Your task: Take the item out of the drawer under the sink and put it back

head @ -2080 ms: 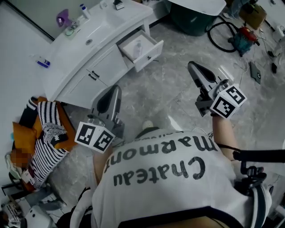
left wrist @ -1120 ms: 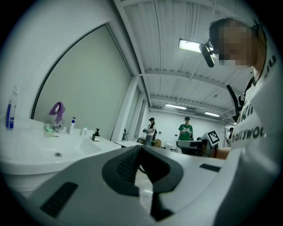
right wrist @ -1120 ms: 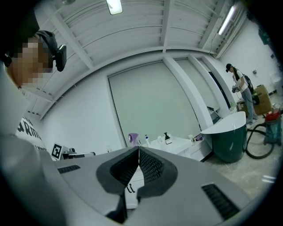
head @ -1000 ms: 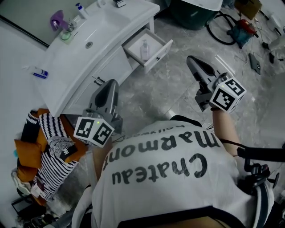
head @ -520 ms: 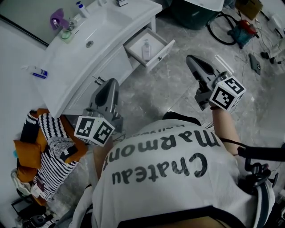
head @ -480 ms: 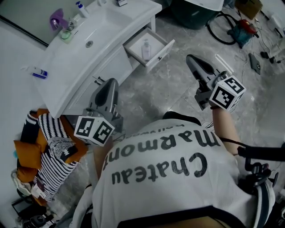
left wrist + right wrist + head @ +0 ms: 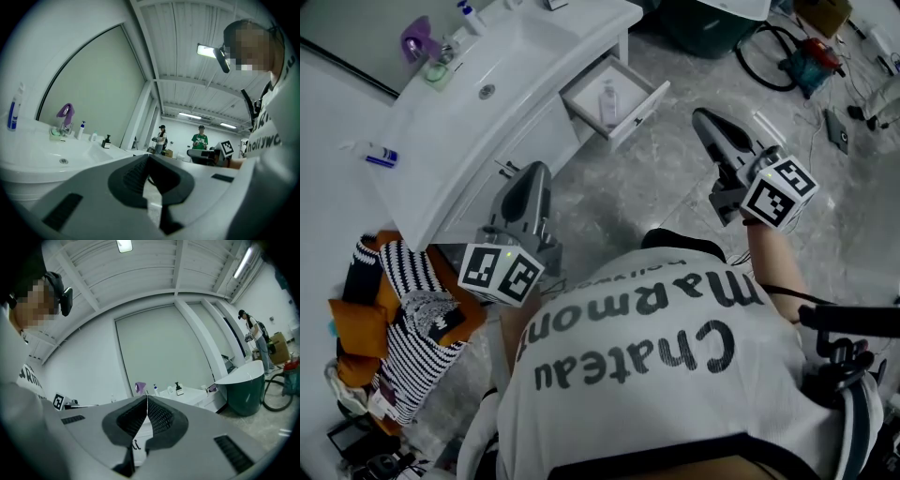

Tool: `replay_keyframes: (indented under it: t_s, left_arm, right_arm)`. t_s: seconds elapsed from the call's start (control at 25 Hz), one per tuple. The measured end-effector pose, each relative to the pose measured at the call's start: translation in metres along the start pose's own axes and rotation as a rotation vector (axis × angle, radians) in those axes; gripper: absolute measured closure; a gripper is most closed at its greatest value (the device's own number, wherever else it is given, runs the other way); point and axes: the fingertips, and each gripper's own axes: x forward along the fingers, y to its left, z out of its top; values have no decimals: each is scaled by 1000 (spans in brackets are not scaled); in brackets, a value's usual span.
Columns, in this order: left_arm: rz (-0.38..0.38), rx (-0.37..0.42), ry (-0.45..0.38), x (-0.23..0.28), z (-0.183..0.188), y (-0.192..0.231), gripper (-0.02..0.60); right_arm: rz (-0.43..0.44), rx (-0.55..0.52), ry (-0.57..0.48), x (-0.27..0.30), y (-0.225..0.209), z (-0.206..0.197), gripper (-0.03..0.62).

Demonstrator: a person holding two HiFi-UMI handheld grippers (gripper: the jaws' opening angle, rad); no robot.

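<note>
The sink cabinet (image 7: 431, 141) stands far left, with its drawer (image 7: 642, 108) pulled open. The left gripper (image 7: 534, 173) and right gripper (image 7: 705, 120), nearer, have their jaws fully together and hold nothing. The bottle (image 7: 607, 101) sits inside the drawer.

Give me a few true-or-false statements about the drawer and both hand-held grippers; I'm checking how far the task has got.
1. The drawer under the sink stands open. True.
2. The drawer is empty. False: a small bottle is in it.
3. The left hand-held gripper is shut with nothing in it. True.
4. The right hand-held gripper holds the bottle. False: it is shut on nothing, clear of the drawer.
</note>
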Motion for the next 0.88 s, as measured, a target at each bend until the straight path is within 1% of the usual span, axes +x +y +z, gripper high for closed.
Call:
replay_keyframes:
  t_s: [0.08, 0.24, 0.4, 0.6, 0.68, 0.88]
  left_arm:
    - [8, -11, 3, 1, -3, 6, 569]
    - [26, -14, 11, 1, -15, 14, 569]
    - [18, -11, 42, 1, -31, 18, 569]
    - [10, -22, 65, 14, -37, 20, 569]
    - [13, -21, 77, 17, -38, 19, 571]
    - [13, -3, 94, 28, -39, 23, 569]
  right_arm:
    - [-14, 7, -14, 5, -4, 2, 582]
    - [-44, 29, 8, 11, -17, -5, 582]
    - [-38, 33, 32, 12, -17, -14, 582]
    - [-34, 39, 75, 17, -25, -26, 582]
    - [-38, 46, 67, 17, -28, -27, 582]
    - [-77, 20, 7, 19, -42, -17, 582]
